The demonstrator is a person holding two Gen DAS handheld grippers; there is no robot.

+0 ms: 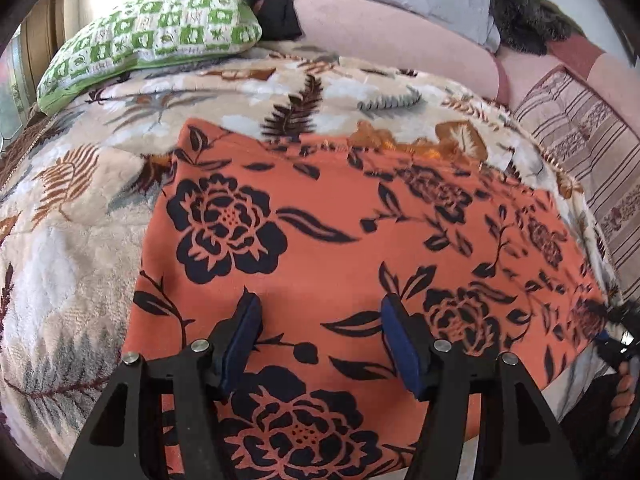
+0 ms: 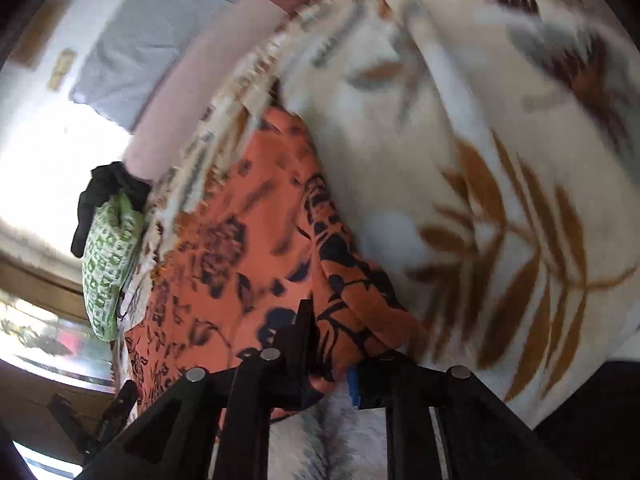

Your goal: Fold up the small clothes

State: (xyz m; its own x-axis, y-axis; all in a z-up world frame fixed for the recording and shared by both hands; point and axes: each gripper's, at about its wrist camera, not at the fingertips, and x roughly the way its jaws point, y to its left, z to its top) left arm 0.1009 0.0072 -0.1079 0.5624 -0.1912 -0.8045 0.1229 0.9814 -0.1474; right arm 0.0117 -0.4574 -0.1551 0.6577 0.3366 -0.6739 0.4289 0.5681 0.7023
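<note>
Leaf-print fleece blanket (image 1: 72, 240) covers the bed, w/ the orange floral garment (image 1: 320, 232) spread flat on it, near edge hanging over the bed's side. Left hand-held gripper (image 1: 320, 312) hovers over the cloth, fingers wide apart, nothing btwn them. Right hand-held gripper (image 2: 328, 344) is clamped on a bunched corner of the garment (image 2: 248, 248); view's blurred.
</note>
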